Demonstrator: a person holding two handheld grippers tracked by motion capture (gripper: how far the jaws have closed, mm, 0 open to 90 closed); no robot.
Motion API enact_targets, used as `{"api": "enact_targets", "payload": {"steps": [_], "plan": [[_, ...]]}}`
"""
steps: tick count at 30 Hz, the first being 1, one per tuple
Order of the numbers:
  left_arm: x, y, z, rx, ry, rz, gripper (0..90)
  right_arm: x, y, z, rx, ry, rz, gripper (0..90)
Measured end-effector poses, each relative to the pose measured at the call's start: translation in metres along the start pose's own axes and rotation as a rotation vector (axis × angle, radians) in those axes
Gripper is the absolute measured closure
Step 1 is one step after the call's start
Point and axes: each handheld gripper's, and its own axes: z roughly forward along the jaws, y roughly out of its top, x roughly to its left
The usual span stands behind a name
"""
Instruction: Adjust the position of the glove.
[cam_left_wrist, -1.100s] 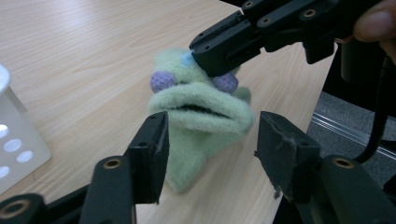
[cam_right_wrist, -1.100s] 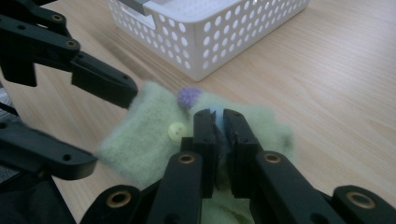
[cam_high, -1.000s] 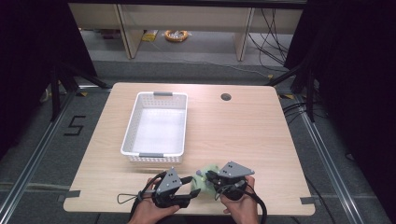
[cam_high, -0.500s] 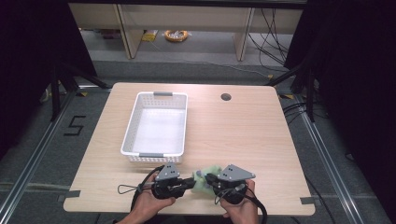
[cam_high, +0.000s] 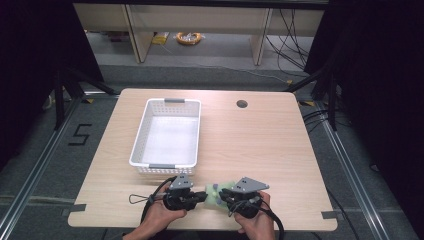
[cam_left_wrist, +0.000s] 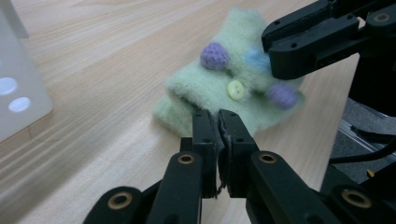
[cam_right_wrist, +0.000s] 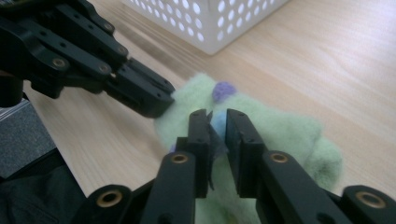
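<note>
A pale green fuzzy knitted sock, studded with crocheted purple bobbles, a blue patch and a yellow button, lies on the light wooden table close to its near edge, at about six o'clock in the high view. Both hands meet there, one gripper at either end of it.

The left gripper has just been closing, and its jaws now stand pressed together. In the left gripper view the tips sit right at the sock's open cuff, and a thin fold of the green edge seems to be caught between the pads — a pinch on the rim, I judge, taken so that end can be lifted or drawn out rather than bunched. The right gripper comes in from the three o'clock side of the sock; its jaws have just been easing apart slightly, and a narrow slit shows between them with a wisp of the blue patch in it. Whether the pads still press on the fabric I cannot tell.

Holding the sock by opposite ends fits a two-handed handling of a limp thing: one grip would let it droop and fold.

The white perforated plastic basket with grey handle tabs stands just beyond at about eleven o'clock from the sock, near but apart from it — a likely place for the sock to go.
</note>
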Motion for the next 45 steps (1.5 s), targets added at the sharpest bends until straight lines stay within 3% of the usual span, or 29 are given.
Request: {"api": "enact_targets", "payload": {"steps": [3,7,8,9,14,18,22,24,26,29,30,32,33,39,42,45], "plan": [[0.004,0.000,0.000,0.011,-0.001,0.024,85.1,-0.005,-0.002,0.001,0.005,-0.001,0.034,71.7],[0.004,-0.001,0.002,0.013,0.001,0.012,84.0,-0.012,0.000,-0.005,-0.009,-0.023,0.046,65.4],[0.004,-0.001,0.002,0.013,0.000,0.011,83.7,-0.013,0.001,-0.008,-0.010,-0.020,0.073,64.3],[0.004,-0.002,0.002,0.015,-0.001,0.011,83.3,-0.019,0.001,-0.012,-0.029,-0.034,0.053,63.4],[0.004,-0.002,0.001,0.020,0.007,0.011,82.2,-0.032,-0.001,-0.023,-0.046,-0.059,0.070,61.6],[0.006,-0.002,0.002,0.015,-0.002,0.003,78.5,-0.036,-0.005,-0.023,-0.010,-0.068,0.082,59.6],[0.009,-0.001,0.002,0.009,0.011,-0.033,65.4,-0.039,-0.008,-0.017,0.000,-0.071,0.114,47.2],[0.010,0.000,0.002,0.012,0.005,-0.053,59.0,-0.041,-0.010,-0.014,0.017,-0.085,0.123,46.4],[0.009,0.000,0.002,0.009,0.010,-0.055,57.1,-0.041,-0.011,-0.012,0.012,-0.046,0.184,45.6],[0.006,0.001,0.003,0.008,0.003,-0.074,50.8,-0.042,-0.011,-0.009,0.019,-0.045,0.198,44.4],[0.005,0.002,0.004,0.003,0.002,-0.085,49.9,-0.041,-0.011,-0.007,0.023,-0.045,0.222,44.4],[0.006,0.002,0.006,0.007,0.000,-0.100,47.5,-0.045,-0.012,-0.004,0.037,-0.043,0.221,44.4],[0.007,0.003,0.006,0.020,-0.015,-0.108,46.9,-0.045,-0.014,-0.002,0.051,-0.030,0.257,44.3],[0.013,0.004,0.014,0.024,-0.024,-0.168,44.8,-0.049,-0.018,0.004,0.071,-0.010,0.268,44.2],[0.015,0.004,0.015,0.037,-0.021,-0.184,44.5,-0.052,-0.020,0.007,0.076,0.012,0.299,44.2],[0.016,0.002,0.018,0.053,-0.046,-0.205,45.0,-0.053,-0.021,0.010,0.080,0.005,0.311,44.4]]}}
